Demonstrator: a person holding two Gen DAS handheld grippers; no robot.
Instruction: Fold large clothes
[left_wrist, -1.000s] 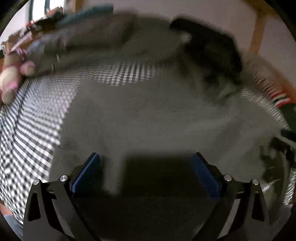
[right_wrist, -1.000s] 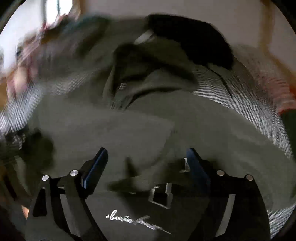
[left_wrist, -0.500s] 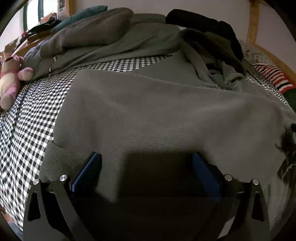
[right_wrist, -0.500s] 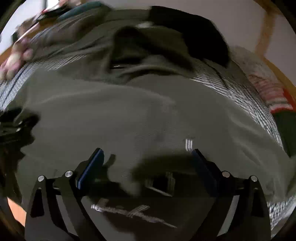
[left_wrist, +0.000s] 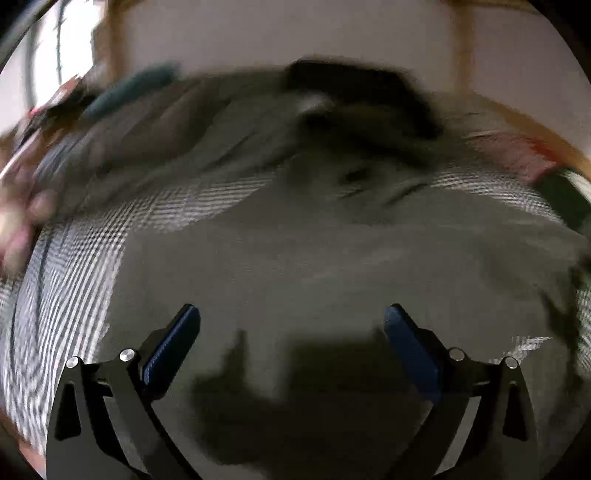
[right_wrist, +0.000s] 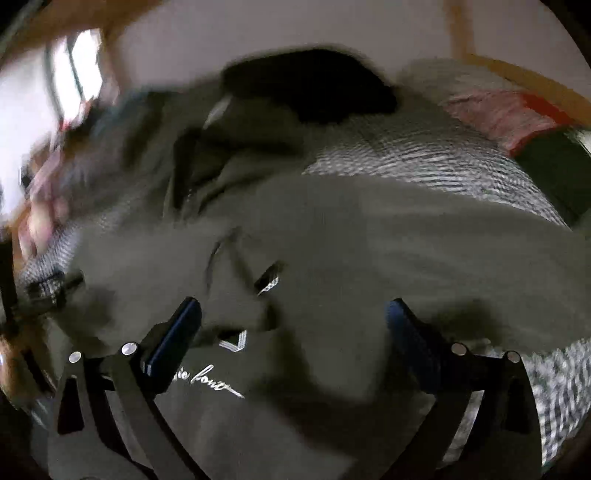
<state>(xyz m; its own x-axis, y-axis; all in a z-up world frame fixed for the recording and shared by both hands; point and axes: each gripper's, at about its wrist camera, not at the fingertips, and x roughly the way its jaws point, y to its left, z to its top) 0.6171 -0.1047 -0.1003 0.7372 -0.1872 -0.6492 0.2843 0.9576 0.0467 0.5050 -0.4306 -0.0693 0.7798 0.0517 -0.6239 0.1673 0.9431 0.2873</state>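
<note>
— Sweatshirt (left_wrist: 314, 266): where is it, and how far folded?
— Grey-green, spread on the checked bed (left_wrist: 74, 266); one flap lies turned over near the script logo (right_wrist: 207, 380). I judge it early.
— Claws?
— Left claw (left_wrist: 291, 321) and right claw (right_wrist: 293, 317) both spread wide, gripping nothing. Clothes pile (left_wrist: 354, 96) waits behind.

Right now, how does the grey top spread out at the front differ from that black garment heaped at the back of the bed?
The grey top lies spread fairly flat on the checked bedcover; the black garment sits bunched in a heap. The grey top is paler and carries white script, while the black garment looks plain. The grey top lies just ahead of the open right claw; the black garment lies well beyond it. Both are soft clothes on the bed.
</note>
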